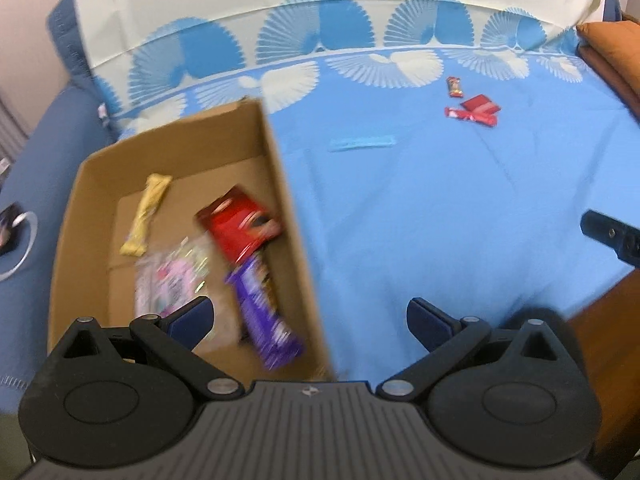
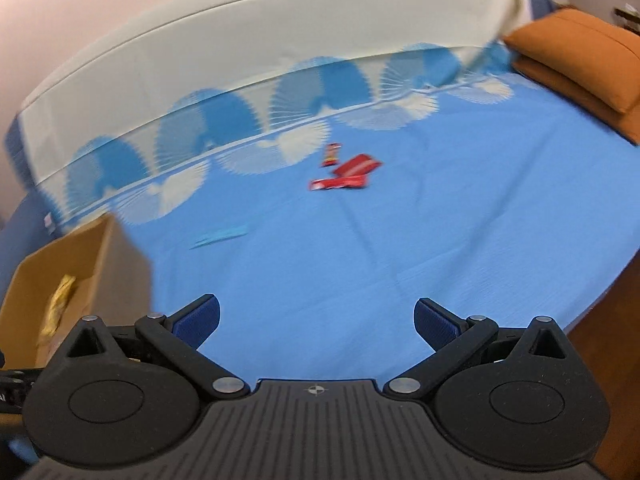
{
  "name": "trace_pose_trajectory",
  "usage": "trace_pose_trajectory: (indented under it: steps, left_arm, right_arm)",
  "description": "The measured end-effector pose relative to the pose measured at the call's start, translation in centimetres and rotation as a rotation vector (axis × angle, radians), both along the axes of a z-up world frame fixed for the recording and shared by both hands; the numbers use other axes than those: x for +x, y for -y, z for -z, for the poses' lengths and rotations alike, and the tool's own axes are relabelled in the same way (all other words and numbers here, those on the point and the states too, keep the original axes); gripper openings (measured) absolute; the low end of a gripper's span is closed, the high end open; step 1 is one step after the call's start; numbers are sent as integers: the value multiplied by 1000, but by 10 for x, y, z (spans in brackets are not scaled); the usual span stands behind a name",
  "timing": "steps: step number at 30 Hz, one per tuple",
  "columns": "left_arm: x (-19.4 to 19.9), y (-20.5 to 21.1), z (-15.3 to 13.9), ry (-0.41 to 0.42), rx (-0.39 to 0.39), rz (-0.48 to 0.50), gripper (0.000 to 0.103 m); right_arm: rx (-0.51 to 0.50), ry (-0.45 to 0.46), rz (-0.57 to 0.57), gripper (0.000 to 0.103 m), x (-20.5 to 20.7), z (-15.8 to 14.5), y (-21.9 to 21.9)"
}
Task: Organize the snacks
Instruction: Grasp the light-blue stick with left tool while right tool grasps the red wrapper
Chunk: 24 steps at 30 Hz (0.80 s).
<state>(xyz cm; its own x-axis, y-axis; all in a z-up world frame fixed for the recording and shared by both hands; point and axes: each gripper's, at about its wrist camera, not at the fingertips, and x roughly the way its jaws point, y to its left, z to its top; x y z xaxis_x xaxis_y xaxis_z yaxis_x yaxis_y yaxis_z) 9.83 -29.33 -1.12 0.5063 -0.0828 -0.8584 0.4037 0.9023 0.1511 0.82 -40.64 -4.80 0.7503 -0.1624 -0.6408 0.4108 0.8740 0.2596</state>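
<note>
Both the left gripper (image 1: 308, 320) and right gripper (image 2: 316, 320) gape wide and empty above the blue bedsheet (image 1: 420, 208), four snacks in the cardboard box (image 1: 296, 216), red wrappers (image 1: 474, 111) beyond.

Bright, even indoor light in both views — source not visible, no hard shadows, no glare. Faint soft shade only under the cardboard box (image 1: 298, 216) wall on the blue bedsheet (image 1: 420, 208). Motion blur throughout: purple snack packet (image 1: 264, 320) in the box smeared, red wrappers (image 2: 346, 174) smeared in the right wrist view, fan print on the sheet streaked. Gripper bodies at frame bottom sharp by contrast. Strong fisheye bowing — bed edge curves, corners vignetted dark. Colours saturated, slightly soft overall.
</note>
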Motion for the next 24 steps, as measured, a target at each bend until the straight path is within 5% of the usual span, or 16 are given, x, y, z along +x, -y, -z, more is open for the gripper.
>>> trace_pose_trajectory:
  steps: [7,14,24]
  left_arm:
    - [80,70,22,25,-5,-35,103]
    - [190,123,80,-52,14,-43,103]
    - [278,157,164,-147,188,287,103]
  right_arm:
    - [46,-15,85,103,59,22,63]
    - [60,-24,140,103,158,55,123]
    - [110,-140,144,103,320,121,193]
